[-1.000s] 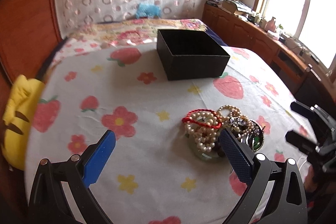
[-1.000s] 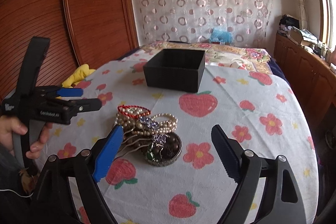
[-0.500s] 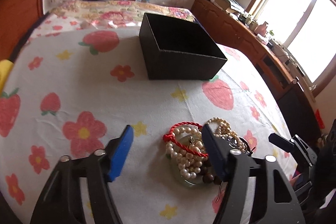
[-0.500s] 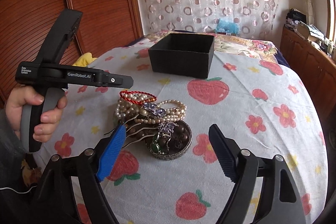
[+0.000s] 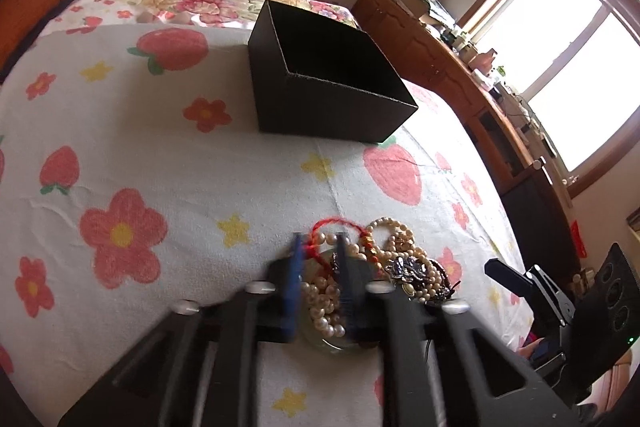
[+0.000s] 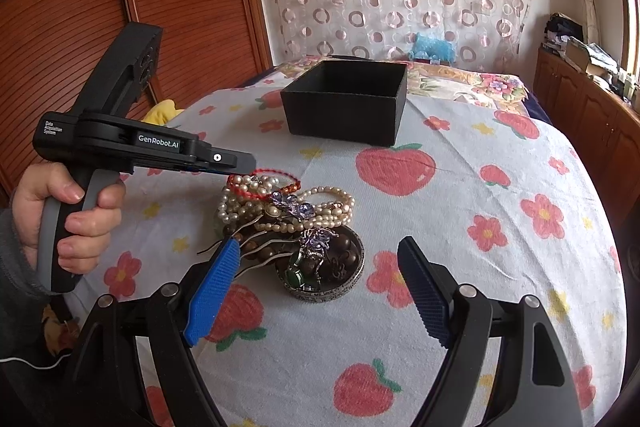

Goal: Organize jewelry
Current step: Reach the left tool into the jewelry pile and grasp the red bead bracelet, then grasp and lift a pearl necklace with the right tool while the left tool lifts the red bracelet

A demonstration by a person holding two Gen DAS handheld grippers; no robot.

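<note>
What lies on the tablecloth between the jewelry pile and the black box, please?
Nothing but bare printed tablecloth separates the jewelry pile from the black box; the right wrist view shows this most clearly.

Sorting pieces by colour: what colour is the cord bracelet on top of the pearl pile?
Red. The cord bracelet shows best in the right wrist view.

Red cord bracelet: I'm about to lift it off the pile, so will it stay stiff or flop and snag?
The red cord bracelet looks thin and soft, so it would probably droop. It lies on the pearl strands, so it may drag some along. Likely very light.
</note>
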